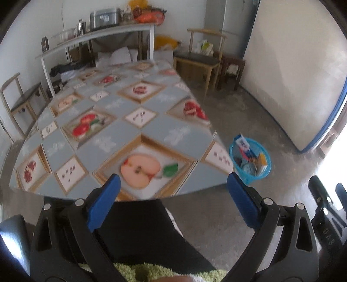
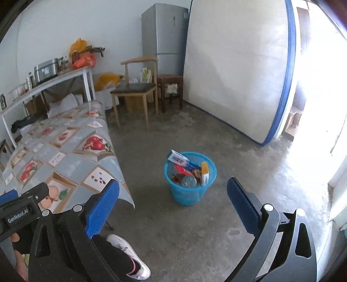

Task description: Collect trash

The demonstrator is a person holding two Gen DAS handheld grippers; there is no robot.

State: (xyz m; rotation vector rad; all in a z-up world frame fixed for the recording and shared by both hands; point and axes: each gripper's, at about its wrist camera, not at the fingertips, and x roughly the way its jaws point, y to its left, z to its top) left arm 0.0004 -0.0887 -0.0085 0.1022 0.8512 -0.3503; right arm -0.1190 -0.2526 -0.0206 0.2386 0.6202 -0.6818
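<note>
**A:** Left wrist view first. Left gripper point(image 1: 173, 191) spread wide, blue pads point(image 1: 104, 201) holding nothing, hanging over the near edge of the table point(image 1: 151, 130) with the fruit-print cloth. Blue mesh wastebasket point(image 1: 251, 160) down on the concrete floor just off the table's right corner, stuffed with trash: a toothpaste box point(image 1: 243, 142) poking up, a yellow packet point(image 1: 262, 160) beside it. Right gripper point(image 1: 325, 206) peeking in at the far right edge of frame.

**B:** And beyond the table?

**A:** White shelf point(image 1: 97, 36) behind the table with a metal box point(image 1: 105, 18) on top, wooden chair point(image 1: 201, 58) past the table's far right corner, mattress point(image 1: 292, 76) leaning on the wall.

**B:** Right wrist view?

**A:** Right gripper point(image 2: 173, 193) gaping open too, nothing pinched. Same wastebasket point(image 2: 188, 193) right of the table point(image 2: 65, 147), standing upright and apart from it, toothpaste box point(image 2: 182, 159) lying across the rim. Fridge point(image 2: 164, 36) behind the chair point(image 2: 136, 86). White sneaker point(image 2: 130, 256) near the table's corner, low in frame. Left gripper point(image 2: 21, 208) just visible over the table's edge.
</note>
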